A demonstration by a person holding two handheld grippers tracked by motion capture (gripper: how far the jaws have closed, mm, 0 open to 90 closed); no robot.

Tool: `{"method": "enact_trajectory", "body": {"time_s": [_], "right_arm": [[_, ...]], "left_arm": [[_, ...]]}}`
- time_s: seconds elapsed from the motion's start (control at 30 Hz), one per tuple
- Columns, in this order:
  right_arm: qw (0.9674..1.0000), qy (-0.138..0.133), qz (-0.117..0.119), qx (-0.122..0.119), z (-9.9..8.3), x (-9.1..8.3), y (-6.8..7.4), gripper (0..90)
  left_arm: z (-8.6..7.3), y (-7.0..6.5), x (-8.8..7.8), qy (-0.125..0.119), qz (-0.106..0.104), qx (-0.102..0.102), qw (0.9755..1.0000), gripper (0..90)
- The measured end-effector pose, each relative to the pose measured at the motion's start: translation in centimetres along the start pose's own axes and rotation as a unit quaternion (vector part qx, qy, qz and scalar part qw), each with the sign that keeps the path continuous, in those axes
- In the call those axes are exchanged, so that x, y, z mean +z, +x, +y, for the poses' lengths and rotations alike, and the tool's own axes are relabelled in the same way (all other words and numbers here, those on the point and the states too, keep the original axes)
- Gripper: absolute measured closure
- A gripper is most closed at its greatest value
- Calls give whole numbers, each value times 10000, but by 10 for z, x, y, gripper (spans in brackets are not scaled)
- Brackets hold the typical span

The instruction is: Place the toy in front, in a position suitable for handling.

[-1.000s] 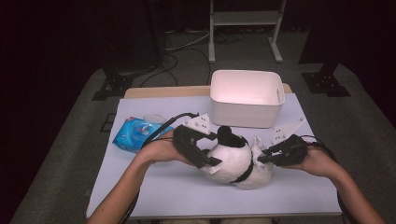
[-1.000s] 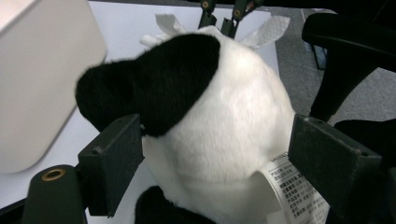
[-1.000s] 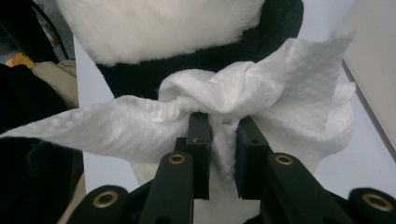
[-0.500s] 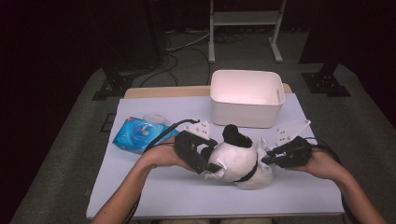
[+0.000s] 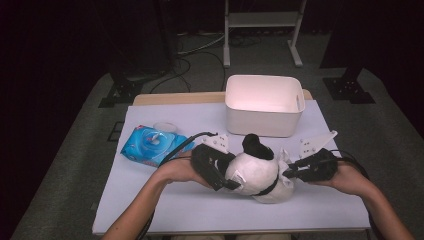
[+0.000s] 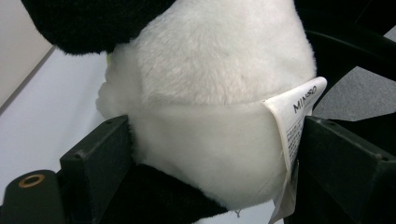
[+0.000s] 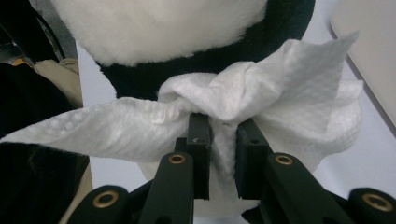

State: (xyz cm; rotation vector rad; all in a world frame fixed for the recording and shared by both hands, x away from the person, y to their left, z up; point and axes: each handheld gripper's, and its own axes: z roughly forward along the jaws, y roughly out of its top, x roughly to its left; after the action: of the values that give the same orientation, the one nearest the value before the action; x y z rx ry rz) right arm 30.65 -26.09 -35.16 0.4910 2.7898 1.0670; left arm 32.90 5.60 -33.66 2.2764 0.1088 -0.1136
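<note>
step: wiping the plush panda (image 5: 257, 172) w/ a wet wipe (image 7: 261, 112); looks mid-clean, wipe bunched vs. the black band of the toy.
panda loc: lying on the counter (image 5: 165, 205), between both hands, just in front of the white bin (image 5: 263, 104); wipes pack (image 5: 150, 145) off to its left.
right gripper (image 7: 219, 135): jaws pressed nearly together, pinching a fold of the wipe; wipe touching the plush.
left gripper (image 6: 210, 154): jaws spread wide, have just been opening; white body of the panda sits between them, sewn tag (image 6: 294, 121) by one jaw. Pads look at the fur, prob. not squeezing.
pose: both forearms in from the near edge, left hand (image 5: 180, 169) on toy's left flank, right hand (image 5: 345, 176) on its right, grippers pointing inward, roughly level.
next: prob. re-grip L to steady or turn the toy, then drag wipe over fur; needs firm hold so the soft body doesn't roll.
</note>
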Motion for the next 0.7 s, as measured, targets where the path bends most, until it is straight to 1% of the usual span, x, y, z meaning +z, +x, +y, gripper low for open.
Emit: {"method": "enact_trajectory", "body": {"time_s": [0.07,0.17,0.23,0.4,0.5,0.53,0.63,0.7], "right_arm": [[10000,-21,2,-4,-1,0,0,780],[9999,-85,-1,-87,0,-2,1,779],[9999,-115,7,-119,1,-4,1,779],[9997,-200,64,-123,5,-9,-2,779],[9995,-247,95,-153,6,-12,-3,779],[9995,-286,100,-119,7,-12,-4,780],[9993,-343,118,-130,9,-16,-4,780],[9990,-386,115,-179,13,-19,-4,780]], "left_arm": [[0,1,0,-46,-18,-13,10000,137],[3,2,-1,-71,-8,38,10000,184],[6,2,-2,-96,-8,33,9999,199],[14,1,-3,-58,17,116,9999,209],[16,0,-4,-37,37,153,9999,211],[16,0,-4,-35,34,151,9999,212],[16,0,-6,-24,54,186,9998,216],[17,-1,-8,-13,85,187,9998,222]]}}
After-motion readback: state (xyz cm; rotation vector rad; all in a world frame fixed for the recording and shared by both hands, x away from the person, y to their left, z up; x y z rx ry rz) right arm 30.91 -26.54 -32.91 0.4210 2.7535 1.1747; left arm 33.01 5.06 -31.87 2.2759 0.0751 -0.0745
